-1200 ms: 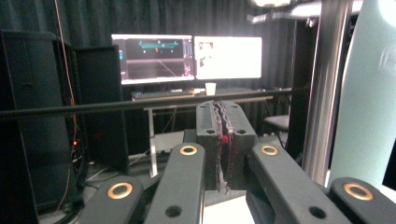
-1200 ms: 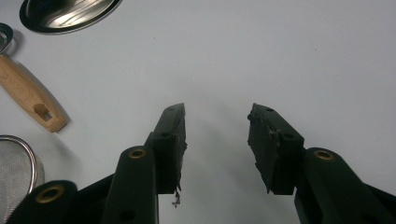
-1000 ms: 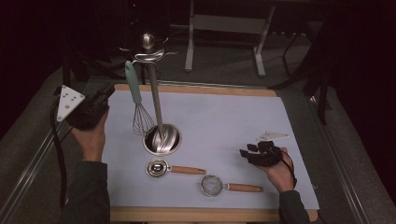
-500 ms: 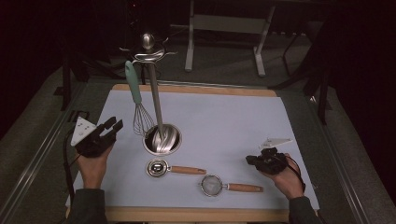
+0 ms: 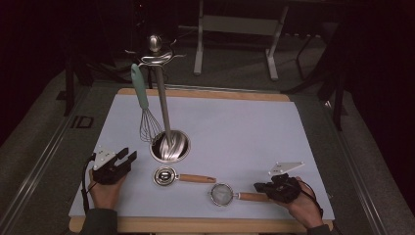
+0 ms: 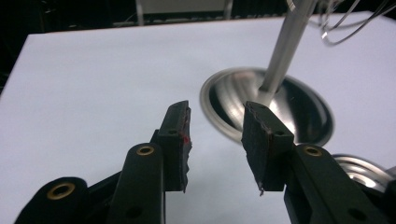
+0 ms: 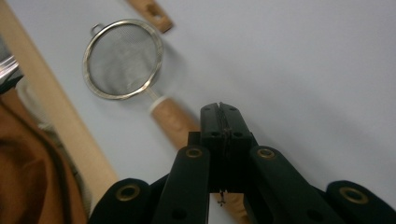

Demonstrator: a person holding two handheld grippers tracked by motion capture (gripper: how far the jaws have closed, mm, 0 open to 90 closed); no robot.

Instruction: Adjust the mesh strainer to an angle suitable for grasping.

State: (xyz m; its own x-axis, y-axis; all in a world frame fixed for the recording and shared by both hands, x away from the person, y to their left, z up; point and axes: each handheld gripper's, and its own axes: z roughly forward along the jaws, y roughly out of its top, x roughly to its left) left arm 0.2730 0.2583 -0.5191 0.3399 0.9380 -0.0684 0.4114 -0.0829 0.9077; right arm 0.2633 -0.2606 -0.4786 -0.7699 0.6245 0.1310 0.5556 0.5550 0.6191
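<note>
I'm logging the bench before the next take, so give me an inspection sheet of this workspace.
Surface: pale mat on a wooden board, bare apart from the utensils.
Job's things: small strainer with a wooden handle, lying flat near the front edge; the handle passes under the right gripper's shut jaws, grip not evident.
Clutter: steel utensil stand with a whisk hanging from it; a wooden-handled measuring scoop lying flat.
Grippers: left gripper open, jaws just opened, nothing between them; right gripper shut, jaws just closed.
Cables: one trails from each gripper along the hands.
Surroundings: dark floor, metal frame legs behind the table.
</note>
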